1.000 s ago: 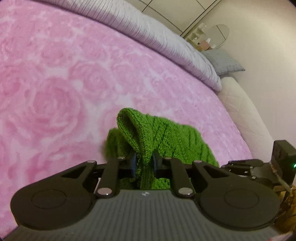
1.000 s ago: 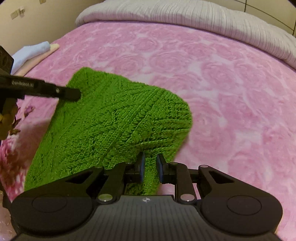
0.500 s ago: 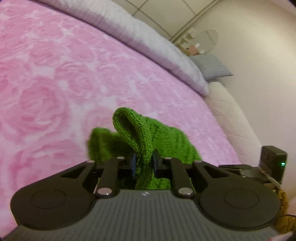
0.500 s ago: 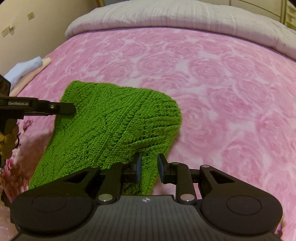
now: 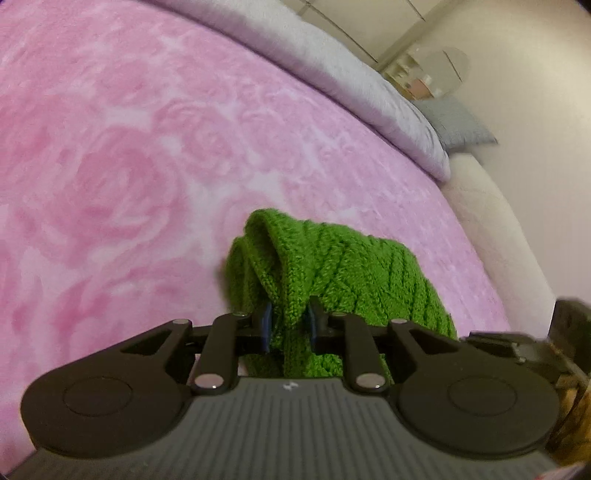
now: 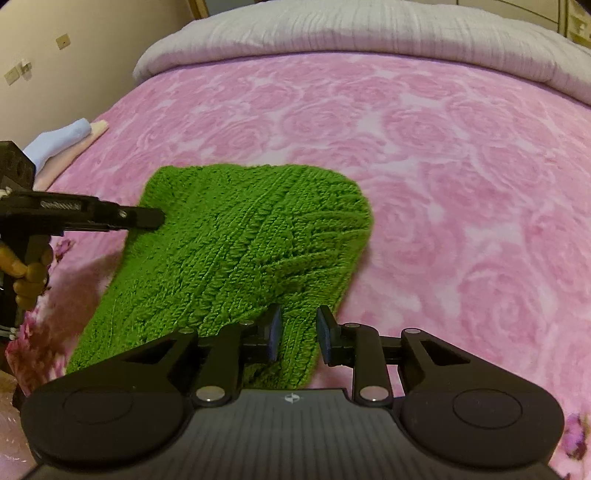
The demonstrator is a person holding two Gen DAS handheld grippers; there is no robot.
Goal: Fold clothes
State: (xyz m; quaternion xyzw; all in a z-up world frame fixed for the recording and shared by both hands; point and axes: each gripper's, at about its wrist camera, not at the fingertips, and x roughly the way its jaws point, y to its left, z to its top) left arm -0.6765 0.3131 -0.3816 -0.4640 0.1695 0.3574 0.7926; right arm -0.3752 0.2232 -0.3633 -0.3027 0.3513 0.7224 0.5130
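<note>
A green knitted garment (image 6: pixel 240 243) lies on the pink rose-patterned bed cover (image 6: pixel 461 184). My left gripper (image 5: pixel 288 325) is shut on a bunched edge of the green garment (image 5: pixel 332 273) and holds it just above the bed. It also shows in the right wrist view as a black arm (image 6: pixel 92 216) at the garment's left edge. My right gripper (image 6: pixel 297 338) has its jaws slightly apart around the garment's near corner; the cloth lies between them.
A grey-lilac quilt (image 6: pixel 369 33) lies folded across the head of the bed. Folded pale clothes (image 6: pixel 62 144) sit at the bed's left edge. A grey pillow (image 5: pixel 458 125) and a white mattress edge (image 5: pixel 491 229) are at the right.
My right gripper's jaws have opened a little around the near corner. The garment has been carried further onto the bed and lies flatter. My left gripper still holds its edge.
</note>
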